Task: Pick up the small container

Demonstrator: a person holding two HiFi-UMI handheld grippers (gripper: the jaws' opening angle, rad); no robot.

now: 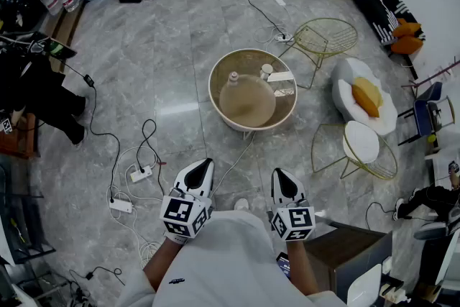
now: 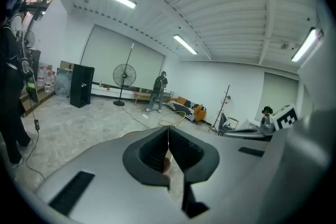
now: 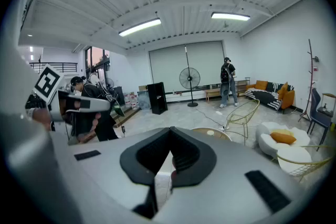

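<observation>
Head view looks down on a grey stone floor [image 1: 165, 47] with a round table [image 1: 210, 88] that has a raised cream rim, like a shallow basket. Inside the rim stands a large beige jug [image 1: 248, 103] with a small cap on top; it fills most of the table. Beside it, near the far edge, stands the small container [image 1: 267, 70], white and upright. What is in it I cannot tell, it is too small here. Just to the right of it lies a flat white piece [image 1: 282, 75], perhaps a card or a lid.

The left gripper [image 1: 207, 164] and the right gripper [image 1: 279, 173] are low in the picture, close to the person's body. Both point toward the table, but they are well apart from it. The small container is beyond both tips, a little nearer to the line of the right one, and nothing touches it.

In the left gripper view, the left gripper [image 2: 168, 140] has its jaws together, only a thin line between them, and they hold nothing. In the right gripper view, the right gripper [image 3: 170, 150] is the same: jaws pressed together and empty, with the table rim [image 3: 220, 134] seen past them. A yellow wire chair [image 1: 327, 36] stands behind the table.
</observation>
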